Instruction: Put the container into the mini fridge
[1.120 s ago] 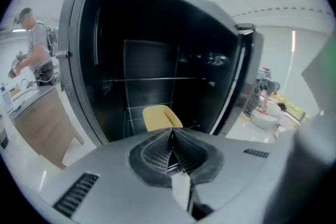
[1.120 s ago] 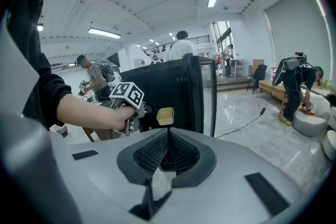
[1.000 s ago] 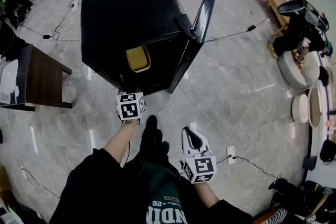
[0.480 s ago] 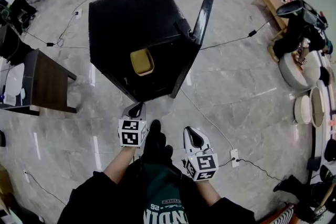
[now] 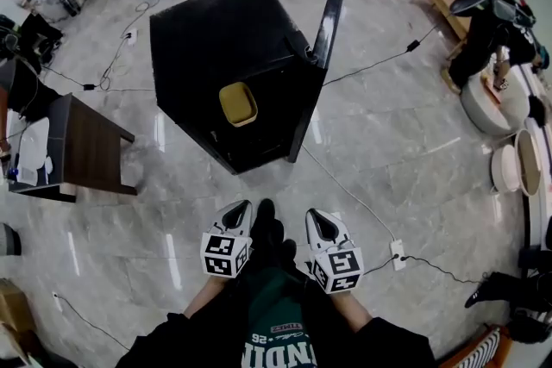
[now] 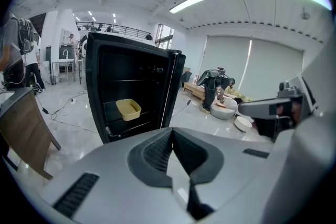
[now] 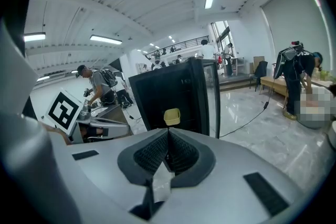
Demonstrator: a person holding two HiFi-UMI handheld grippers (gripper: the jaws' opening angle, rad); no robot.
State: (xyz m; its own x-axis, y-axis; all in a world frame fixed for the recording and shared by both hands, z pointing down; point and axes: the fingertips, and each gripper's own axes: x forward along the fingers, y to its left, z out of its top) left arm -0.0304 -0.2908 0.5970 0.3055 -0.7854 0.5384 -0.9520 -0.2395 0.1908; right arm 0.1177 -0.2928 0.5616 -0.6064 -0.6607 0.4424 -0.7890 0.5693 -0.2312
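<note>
The yellow container [image 5: 237, 103] sits on a shelf inside the black mini fridge [image 5: 226, 56], whose door [image 5: 317, 65] stands open to the right. It also shows as the yellow container [image 6: 128, 109] in the left gripper view and the yellow container [image 7: 172, 116] in the right gripper view. My left gripper [image 5: 235, 218] and right gripper [image 5: 323, 225] are held low near my body, well back from the fridge. Both are shut with nothing between their jaws.
A dark wooden side table [image 5: 73, 149] stands left of the fridge. A white cable with a power strip [image 5: 398, 254] runs across the marble floor on the right. People [image 5: 492, 21] and round floor cushions [image 5: 517, 168] are at the far right.
Both grippers have drawn back toward my body, the left one coming away from the fridge opening. The view has backed off from the fridge; the container stays on its shelf.
</note>
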